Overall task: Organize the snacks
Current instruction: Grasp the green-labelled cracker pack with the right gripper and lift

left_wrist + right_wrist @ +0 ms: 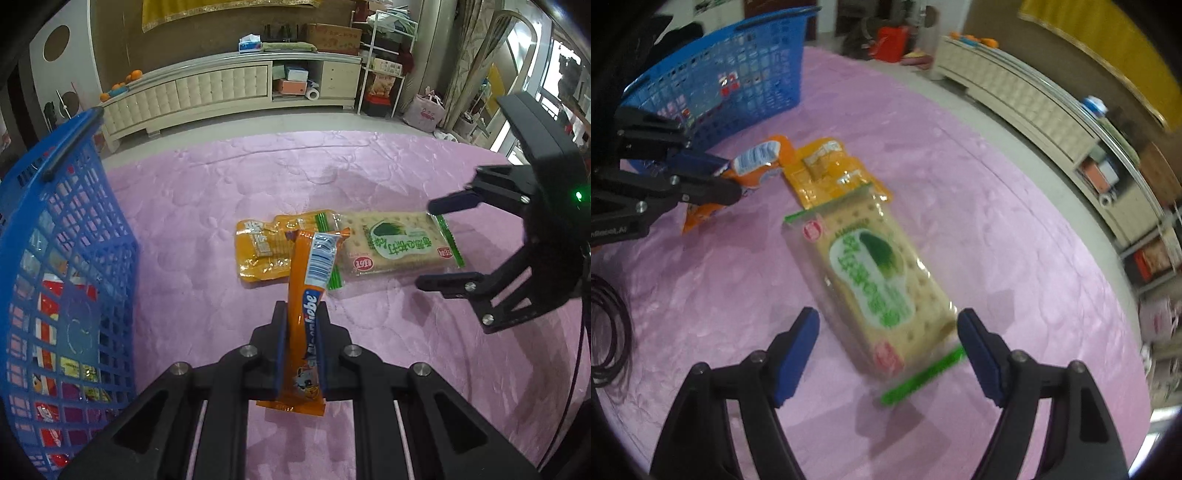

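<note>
The cracker pack (882, 291) is taken as landmark: it lies flat on the pink cover (997, 221), just ahead of the right gripper (888, 354), whose spread, empty jaws are set across its long axis at the near end. The orange bar (310, 295) is clamped by the left gripper (301, 354), beyond the pack toward the blue basket (74, 236).

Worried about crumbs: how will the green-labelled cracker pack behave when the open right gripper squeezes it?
The cracker pack looks flat and stiff, so it should lift without sagging. Its glossy wrapper may slip. The crackers probably crack if the right gripper pinches hard.
</note>
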